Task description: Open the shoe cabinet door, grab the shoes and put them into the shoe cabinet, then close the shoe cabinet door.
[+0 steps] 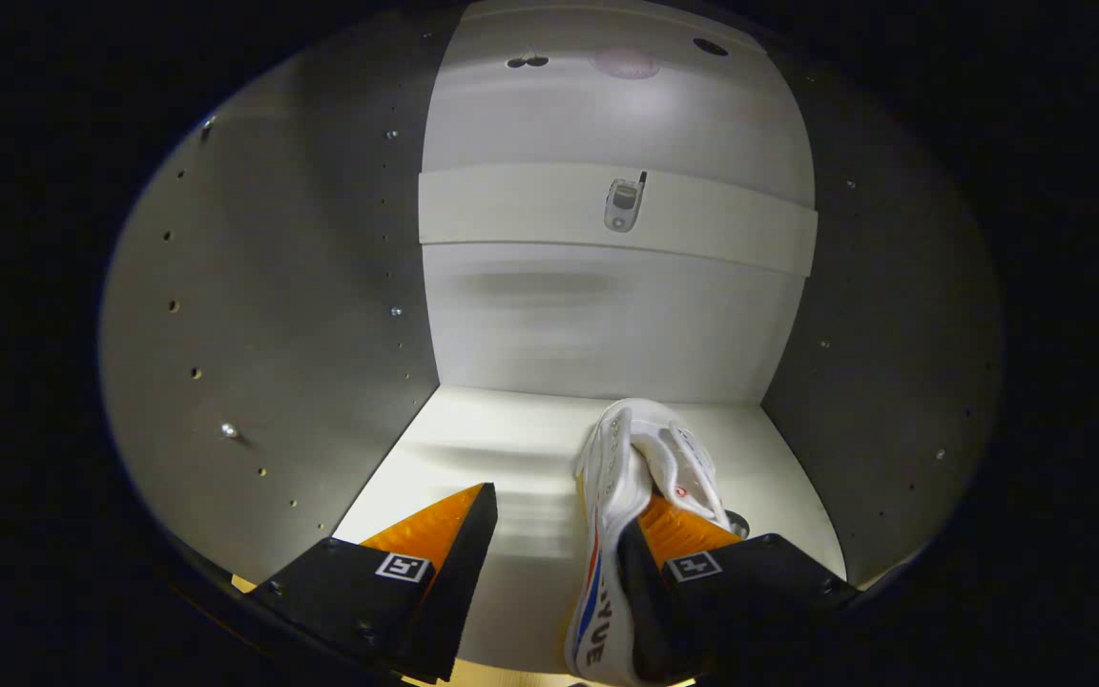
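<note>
One white lace-up sneaker (pixel 631 496) lay on the pale cabinet shelf (pixel 502 448), near its right wall. Gripper (pixel 559 534) spread wide; right finger (pixel 693 563) touched the shoe, left apart.

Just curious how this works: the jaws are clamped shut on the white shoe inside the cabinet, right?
Not quite. The gripper view shows the gripper open: one finger touches the white shoe, the other stands well apart from it. The shoe does rest inside the cabinet, on its floor.

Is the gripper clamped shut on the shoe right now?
No: the gripper is open, and the white shoe lies on the cabinet floor against one finger only.
</note>
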The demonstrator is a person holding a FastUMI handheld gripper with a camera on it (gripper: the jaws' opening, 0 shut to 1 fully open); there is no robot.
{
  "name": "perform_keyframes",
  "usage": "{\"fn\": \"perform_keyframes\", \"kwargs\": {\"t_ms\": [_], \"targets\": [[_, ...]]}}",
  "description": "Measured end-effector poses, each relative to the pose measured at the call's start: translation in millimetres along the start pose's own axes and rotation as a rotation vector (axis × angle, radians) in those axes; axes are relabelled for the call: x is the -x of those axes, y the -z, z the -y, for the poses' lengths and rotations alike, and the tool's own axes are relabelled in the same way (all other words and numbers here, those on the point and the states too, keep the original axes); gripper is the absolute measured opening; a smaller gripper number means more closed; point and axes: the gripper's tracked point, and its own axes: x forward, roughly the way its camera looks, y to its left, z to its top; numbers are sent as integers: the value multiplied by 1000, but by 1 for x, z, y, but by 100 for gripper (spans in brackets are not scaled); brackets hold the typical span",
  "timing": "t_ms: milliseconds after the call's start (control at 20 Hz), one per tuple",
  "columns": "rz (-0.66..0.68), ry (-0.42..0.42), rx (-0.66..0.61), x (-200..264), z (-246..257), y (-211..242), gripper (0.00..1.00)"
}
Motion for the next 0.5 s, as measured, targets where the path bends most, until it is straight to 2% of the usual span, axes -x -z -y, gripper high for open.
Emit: {"fn": "perform_keyframes", "kwargs": {"t_ms": [100,150,300,500], "targets": [[17,0,-5,17,3,-5,78],[31,-1,-5,26,3,-8,86],[102,8,-7,59,9,-30,89],[200,26,-57,118,19,-56,99]]}}
